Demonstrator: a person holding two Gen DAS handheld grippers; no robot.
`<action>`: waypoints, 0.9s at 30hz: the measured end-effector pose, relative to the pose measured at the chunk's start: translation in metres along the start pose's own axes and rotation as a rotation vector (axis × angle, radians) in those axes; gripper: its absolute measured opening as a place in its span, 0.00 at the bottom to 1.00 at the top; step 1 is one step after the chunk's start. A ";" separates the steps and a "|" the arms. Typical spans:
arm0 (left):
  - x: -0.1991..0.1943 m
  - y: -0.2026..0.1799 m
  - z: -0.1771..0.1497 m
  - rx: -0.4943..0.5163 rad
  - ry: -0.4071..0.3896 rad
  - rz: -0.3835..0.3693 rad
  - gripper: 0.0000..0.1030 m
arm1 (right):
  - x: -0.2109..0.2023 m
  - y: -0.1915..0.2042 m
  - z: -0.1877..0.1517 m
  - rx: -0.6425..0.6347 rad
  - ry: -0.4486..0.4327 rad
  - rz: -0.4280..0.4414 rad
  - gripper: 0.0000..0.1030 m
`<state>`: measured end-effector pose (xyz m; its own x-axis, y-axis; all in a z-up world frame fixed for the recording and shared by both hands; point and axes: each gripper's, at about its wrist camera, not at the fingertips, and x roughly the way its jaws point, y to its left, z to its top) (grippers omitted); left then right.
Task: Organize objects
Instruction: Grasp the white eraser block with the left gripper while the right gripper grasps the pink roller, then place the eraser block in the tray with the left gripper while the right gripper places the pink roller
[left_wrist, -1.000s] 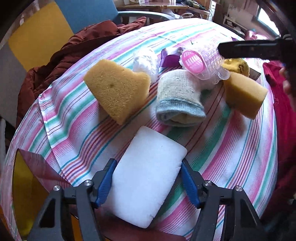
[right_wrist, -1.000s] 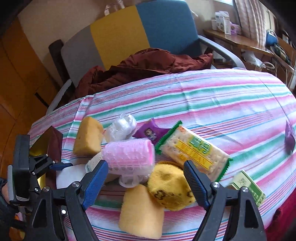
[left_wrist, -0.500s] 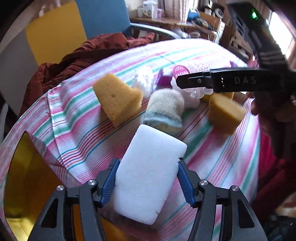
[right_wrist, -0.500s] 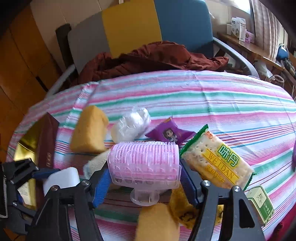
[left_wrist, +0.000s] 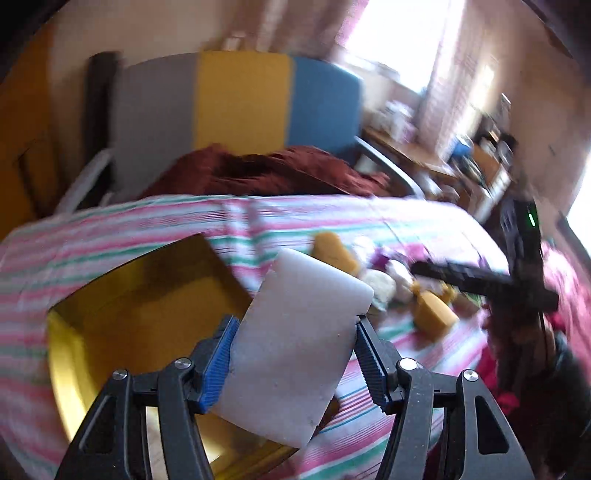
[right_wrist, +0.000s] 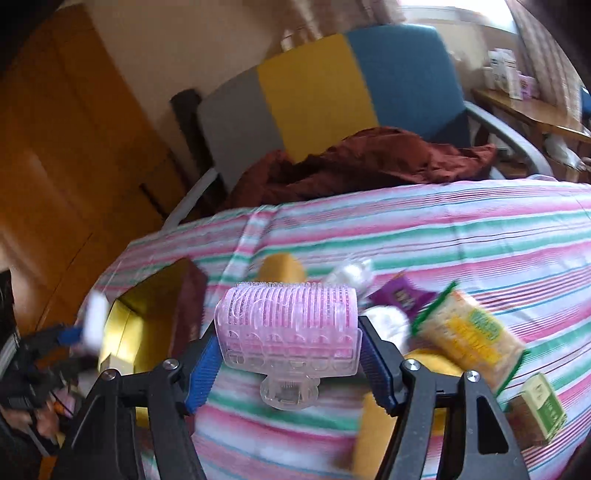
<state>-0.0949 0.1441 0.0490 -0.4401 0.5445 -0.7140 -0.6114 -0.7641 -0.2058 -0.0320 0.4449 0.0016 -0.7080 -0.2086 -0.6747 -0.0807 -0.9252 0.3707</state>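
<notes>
- In the left wrist view we see the left gripper (left_wrist: 293, 363) clamped on a white foam block (left_wrist: 295, 347), blue pads (left_wrist: 218, 363) pressed on both of its long sides, block tilted and off the table.
- Just under and left of the block is the gold-lined box (left_wrist: 147, 317), open top; the block's near corner overlaps the box's right edge in the picture, whether it touches we cannot tell.
- In the right wrist view the right gripper (right_wrist: 288, 356) is closed on a pink hair roller (right_wrist: 288, 328), which lies crosswise between the pads (right_wrist: 201, 369), its clear clip tab hanging down toward us, lifted above the striped tablecloth (right_wrist: 461, 236).
- Near right of the roller: a cracker packet (right_wrist: 469, 338) with green edges and a small green carton (right_wrist: 543, 406) at the table's near right edge.
- Below the right finger, a yellow sponge (right_wrist: 373, 428), blurred; a rounder yellow thing beside it is partly hidden.
- Just beyond the roller: a purple snack pouch (right_wrist: 400, 295), a white crinkled bag (right_wrist: 351, 271) and another yellow sponge (right_wrist: 280, 267), all close together on the cloth.
- Left in this view, the same gold-lined box (right_wrist: 129, 332) with dark red outer wall; the left gripper (right_wrist: 74, 336) shows there with the white block (right_wrist: 94, 319), blurred.
- Far side: a brown-red jacket (right_wrist: 369, 158) on a grey, yellow and blue armchair (right_wrist: 314, 81); wooden cabinet (right_wrist: 66, 147) far left.
</notes>
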 end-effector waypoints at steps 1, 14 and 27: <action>-0.004 0.009 -0.002 -0.026 -0.008 0.017 0.61 | 0.002 0.009 -0.002 -0.018 0.009 0.005 0.67; -0.033 0.156 -0.054 -0.394 -0.067 0.235 0.63 | 0.058 0.151 -0.010 -0.194 0.135 0.131 0.67; -0.006 0.178 -0.104 -0.452 0.005 0.256 0.71 | 0.120 0.208 -0.010 -0.226 0.240 0.071 0.67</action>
<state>-0.1321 -0.0311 -0.0529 -0.5342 0.3201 -0.7824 -0.1391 -0.9462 -0.2921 -0.1268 0.2242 -0.0080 -0.5188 -0.3187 -0.7932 0.1396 -0.9470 0.2892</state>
